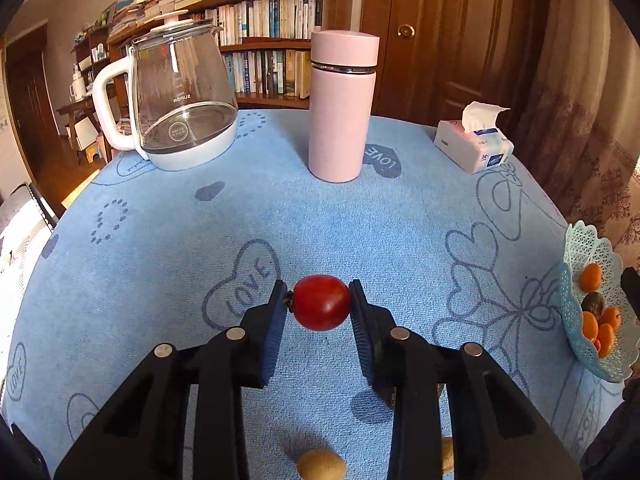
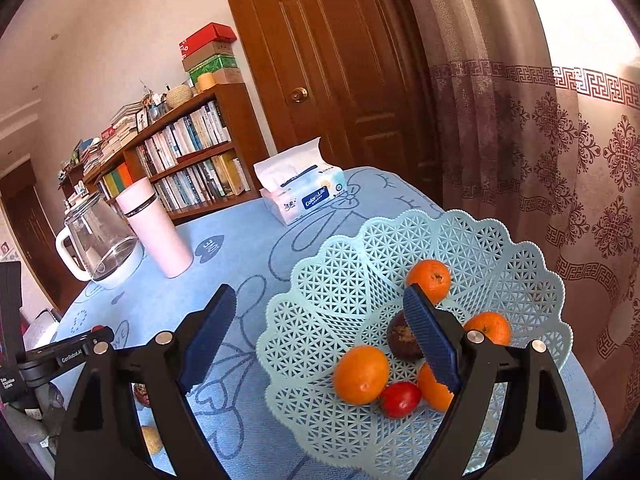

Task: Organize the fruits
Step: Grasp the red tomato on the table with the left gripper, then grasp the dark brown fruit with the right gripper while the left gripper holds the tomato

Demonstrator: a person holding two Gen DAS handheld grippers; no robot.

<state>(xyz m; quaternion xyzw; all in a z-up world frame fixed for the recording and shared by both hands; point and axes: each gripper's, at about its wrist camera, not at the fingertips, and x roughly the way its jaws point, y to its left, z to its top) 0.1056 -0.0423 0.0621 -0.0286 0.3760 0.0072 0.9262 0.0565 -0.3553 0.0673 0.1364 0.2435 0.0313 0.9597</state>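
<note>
Our left gripper (image 1: 320, 304) points down at a slant over the blue-clothed worktop (image 1: 340, 232), its fingers (image 1: 276, 332) closed tight on a red cherry tomato (image 1: 321, 302), one pad pressing each side, with the tomato lifted clear of the cloth. Our right gripper (image 2: 320, 340) leans over the near rim of the pale blue lattice basket (image 2: 320, 320), its fingers (image 2: 208, 336) spread wide with nothing between them; one finger hangs over the cloth, the other over the basket's inside.

In the basket we see four oranges (image 2: 362, 374), a dark round fruit (image 2: 402, 338) and a second red tomato (image 2: 400, 399), all gathered toward its lower part. A tan fruit (image 1: 321, 465) lies on the cloth below the left gripper. At the far side stand a glass kettle (image 1: 176, 96), a pink flask (image 1: 342, 106) and a tissue pack (image 1: 474, 144).
</note>
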